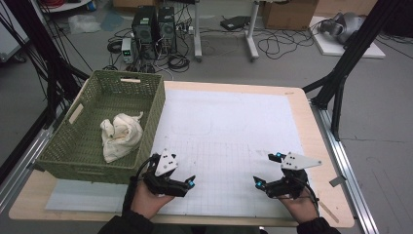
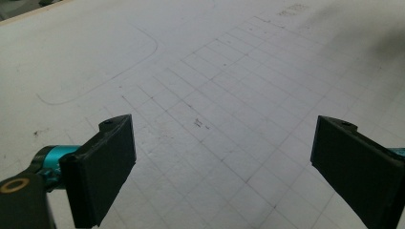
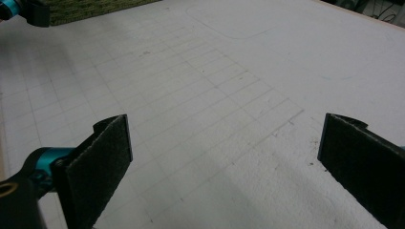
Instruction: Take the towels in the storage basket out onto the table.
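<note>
The cloth is lying in the basket on the desk. Both grippers, left and right, are held wide open and empty. Next, the cloth must probably be reached.

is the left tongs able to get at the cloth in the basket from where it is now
Probably yes. The left tongs stand open and empty just outside the green basket's near corner, and the crumpled white cloth lies uncovered inside. Only the basket wall lies between, so the hand would have to lift over the rim and reach down.
</note>
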Available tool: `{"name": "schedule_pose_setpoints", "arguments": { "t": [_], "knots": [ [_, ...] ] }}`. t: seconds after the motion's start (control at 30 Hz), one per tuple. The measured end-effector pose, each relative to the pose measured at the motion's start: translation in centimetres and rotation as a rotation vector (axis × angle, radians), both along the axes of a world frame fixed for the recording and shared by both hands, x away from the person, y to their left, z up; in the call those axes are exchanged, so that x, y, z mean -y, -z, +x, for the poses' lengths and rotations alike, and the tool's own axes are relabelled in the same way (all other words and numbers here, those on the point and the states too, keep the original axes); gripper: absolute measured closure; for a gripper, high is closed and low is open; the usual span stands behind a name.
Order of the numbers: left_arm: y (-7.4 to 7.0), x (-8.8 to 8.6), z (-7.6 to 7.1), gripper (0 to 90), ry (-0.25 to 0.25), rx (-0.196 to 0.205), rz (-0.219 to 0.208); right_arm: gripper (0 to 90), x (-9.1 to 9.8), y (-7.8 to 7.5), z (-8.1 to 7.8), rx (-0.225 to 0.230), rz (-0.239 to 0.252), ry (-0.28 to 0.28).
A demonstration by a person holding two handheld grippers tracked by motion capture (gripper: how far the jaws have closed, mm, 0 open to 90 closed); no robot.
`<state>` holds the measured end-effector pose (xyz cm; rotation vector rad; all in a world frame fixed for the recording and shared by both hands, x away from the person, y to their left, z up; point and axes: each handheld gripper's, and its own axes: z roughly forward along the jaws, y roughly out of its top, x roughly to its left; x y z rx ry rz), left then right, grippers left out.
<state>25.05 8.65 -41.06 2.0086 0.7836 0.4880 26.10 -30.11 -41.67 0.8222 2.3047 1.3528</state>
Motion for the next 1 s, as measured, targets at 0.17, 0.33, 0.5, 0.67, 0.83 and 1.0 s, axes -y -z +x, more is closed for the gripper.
{"name": "schedule_pose_setpoints", "arguments": {
  "t": [0.17, 0.33, 0.5, 0.67, 0.83, 1.0],
  "knots": [
    [0.04, 0.05, 0.01, 8.9, -0.002, -0.006, -0.003, 3.4, -0.06, 0.02, 0.04, 0.003, 0.001, -0.002],
    [0.03, 0.15, 0.06, 9.2, -0.004, -0.019, -0.006, 3.4, -0.07, 0.11, 0.12, 0.0, -0.002, -0.006],
    [-0.07, 0.1, 0.08, 9.5, -0.004, -0.022, -0.013, 3.4, -0.17, 0.11, 0.1, -0.002, -0.003, -0.009],
    [-0.2, 0.21, 0.13, 9.9, 0.003, -0.034, -0.021, 3.5, -0.21, 0.18, 0.1, -0.003, -0.01, -0.011],
    [-0.3, 0.48, 0.28, 11.6, 0.014, -0.054, -0.033, 3.4, -0.15, 0.19, 0.08, -0.001, -0.009, -0.009],
    [-0.39, 0.66, 0.43, 13.0, 0.02, -0.076, -0.037, 3.4, -0.09, 0.17, 0.09, -0.003, -0.008, -0.005]
  ]
}}
